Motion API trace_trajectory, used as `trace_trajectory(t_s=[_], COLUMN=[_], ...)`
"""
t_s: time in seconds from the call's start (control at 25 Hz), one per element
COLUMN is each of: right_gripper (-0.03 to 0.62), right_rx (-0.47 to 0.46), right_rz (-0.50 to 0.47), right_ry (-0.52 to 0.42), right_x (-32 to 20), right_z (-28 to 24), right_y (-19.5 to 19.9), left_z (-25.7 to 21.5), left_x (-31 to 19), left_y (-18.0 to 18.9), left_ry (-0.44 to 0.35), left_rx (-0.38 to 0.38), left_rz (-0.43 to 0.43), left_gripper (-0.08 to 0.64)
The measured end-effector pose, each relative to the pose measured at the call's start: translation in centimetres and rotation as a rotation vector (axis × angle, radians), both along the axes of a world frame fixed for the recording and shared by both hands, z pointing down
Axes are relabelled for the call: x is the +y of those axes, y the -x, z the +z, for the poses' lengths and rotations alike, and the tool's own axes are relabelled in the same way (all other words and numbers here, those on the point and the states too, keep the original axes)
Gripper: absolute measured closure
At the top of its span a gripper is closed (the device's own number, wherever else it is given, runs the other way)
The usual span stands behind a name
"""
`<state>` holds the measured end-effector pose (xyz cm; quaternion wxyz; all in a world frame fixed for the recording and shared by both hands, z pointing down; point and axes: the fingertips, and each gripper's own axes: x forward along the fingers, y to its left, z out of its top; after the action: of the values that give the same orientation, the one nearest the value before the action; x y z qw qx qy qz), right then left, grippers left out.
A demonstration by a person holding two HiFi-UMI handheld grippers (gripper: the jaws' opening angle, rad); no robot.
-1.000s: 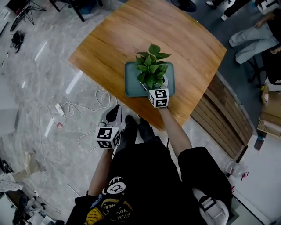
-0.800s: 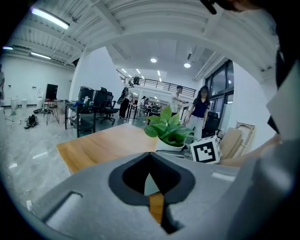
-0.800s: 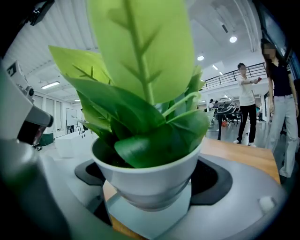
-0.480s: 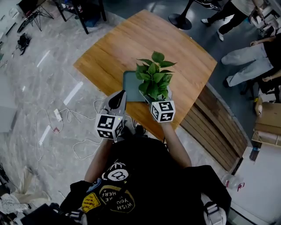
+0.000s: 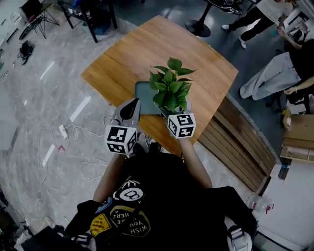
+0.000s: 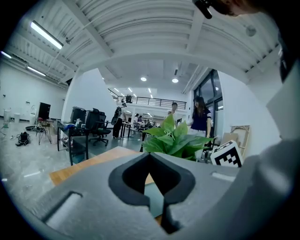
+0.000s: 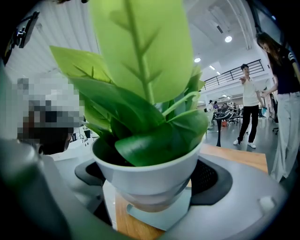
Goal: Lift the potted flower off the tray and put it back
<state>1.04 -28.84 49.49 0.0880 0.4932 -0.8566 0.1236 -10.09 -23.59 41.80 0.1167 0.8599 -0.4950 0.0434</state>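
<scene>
The potted flower (image 5: 170, 87), green leaves in a white pot (image 7: 147, 176), hangs just above the teal tray (image 5: 143, 96) on the wooden table (image 5: 122, 59). My right gripper (image 5: 173, 110) is shut on the pot, one jaw on either side of its lower wall. In the right gripper view a corner of the tray (image 7: 161, 219) shows below the pot's base, with a gap between them. My left gripper (image 5: 129, 110) hovers at the table's near edge, left of the tray, jaws shut and holding nothing. In the left gripper view the plant (image 6: 176, 139) stands beyond its tips.
The table's near edge runs just under both grippers. A slatted wooden bench (image 5: 245, 142) lies to the right. White cables (image 5: 64, 131) trail on the floor at the left. People (image 5: 274, 73) stand and sit at the upper right. Chairs (image 5: 93, 14) stand behind the table.
The pot has come up off the tray in my right gripper. My left gripper rose from low beside my leg to the table's near edge.
</scene>
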Motion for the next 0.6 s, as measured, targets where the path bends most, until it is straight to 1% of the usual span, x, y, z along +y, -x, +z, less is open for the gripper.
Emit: trace_trajectory(t_s=[0.08, 0.12, 0.24, 0.44, 0.6], right_gripper=[0.064, 0.064, 0.064, 0.064, 0.064], right_rx=[-0.001, -0.003, -0.005, 0.003, 0.005], right_rz=[0.002, 0.002, -0.006, -0.021, -0.024], right_ry=[0.004, 0.005, 0.007, 0.013, 0.011], right_x=[0.1, 0.1, 0.2, 0.4, 0.6], right_z=[0.2, 0.2, 0.3, 0.6, 1.0], right_y=[0.0, 0.1, 0.2, -0.3, 0.3], left_z=[0.4, 0.4, 0.2, 0.7, 1.5], left_x=[0.2, 0.2, 0.3, 0.8, 1.2], left_y=[-0.3, -0.4, -0.3, -0.7, 0.3], left_ry=[0.010, 0.008, -0.006, 0.004, 0.014], left_rx=[-0.020, -0.018, 0.015, 0.019, 0.030], left_rz=[0.016, 0.020, 0.009, -0.006, -0.016], left_gripper=[0.561, 0.561, 0.561, 0.562, 0.563])
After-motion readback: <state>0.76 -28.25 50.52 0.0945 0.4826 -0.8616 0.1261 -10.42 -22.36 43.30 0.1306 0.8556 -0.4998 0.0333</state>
